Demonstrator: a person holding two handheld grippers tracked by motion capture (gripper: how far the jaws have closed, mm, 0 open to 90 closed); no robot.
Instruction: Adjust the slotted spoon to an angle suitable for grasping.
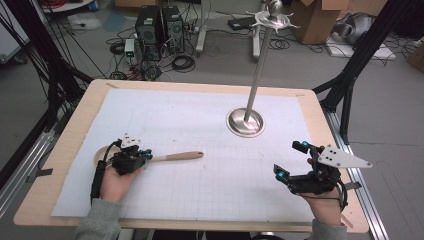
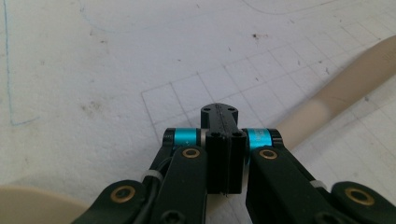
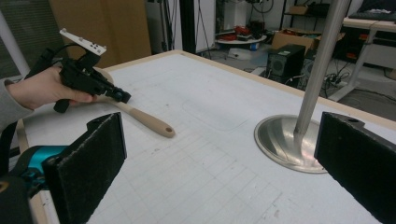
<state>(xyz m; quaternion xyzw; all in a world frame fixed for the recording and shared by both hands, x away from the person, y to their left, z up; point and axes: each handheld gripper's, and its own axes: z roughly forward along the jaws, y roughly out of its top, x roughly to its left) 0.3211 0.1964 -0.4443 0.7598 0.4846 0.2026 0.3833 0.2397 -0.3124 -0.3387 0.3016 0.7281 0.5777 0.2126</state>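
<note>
While the left tongs (image 1: 141,158) sit clenched over the wooden spoon (image 1: 175,156) lying on the counter (image 1: 200,87), the right tongs (image 1: 291,162) wait released; lifting it toward the steel stand (image 1: 246,121) likely follows.

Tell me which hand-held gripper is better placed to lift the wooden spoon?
Left. The left hand-held gripper sits right at the wooden spoon, jaws together by its handle. The right hand-held gripper is open, far across the mat.

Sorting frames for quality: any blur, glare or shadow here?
High view: soft overall, a bright sheen on the metal stand base. Left gripper view: fingers sharp, wooden spoon handle blurred. Right gripper view: near fingers soft, base reflecting pinkish light.
</note>
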